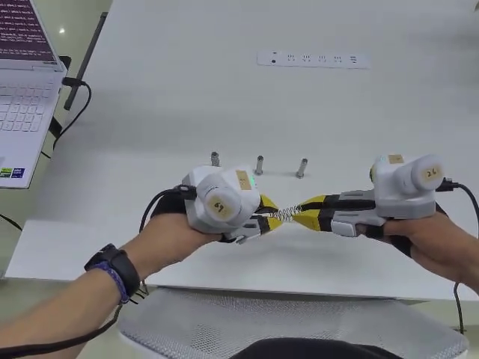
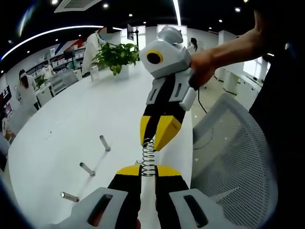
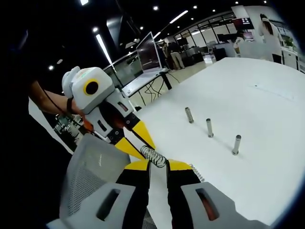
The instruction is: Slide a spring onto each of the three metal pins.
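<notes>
In the head view, two grippers meet tip to tip over the near part of the white bench [image 1: 224,97], one spring [image 1: 288,215] stretched between them. The left gripper [image 1: 271,213] and right gripper [image 1: 305,212] each have their yellow fingers pinched on one end of it. Beyond them three pins [image 1: 259,164] stand upright in a row, well apart from the spring. One laptop [image 1: 22,75] sits at the left edge, one power strip [image 1: 313,59] lies far back, and a mesh chair [image 1: 299,329] is below the bench edge. In the left gripper view, its own two fingers [image 2: 128,171] are nearly closed on the spring's lower end [image 2: 148,160]. The coil rises to the right gripper [image 2: 151,143], whose fingers clamp the top. All three pins [image 2: 87,169] are off to the left. In the right gripper view, its own fingers [image 3: 138,167] stand a narrow gap apart with the spring's end [image 3: 155,156] caught at their tips, and the left gripper [image 3: 145,151] holds the far end. Of the three pins [image 3: 209,128], the leftmost looks ribbed, perhaps coiled, though I cannot tell.
</notes>
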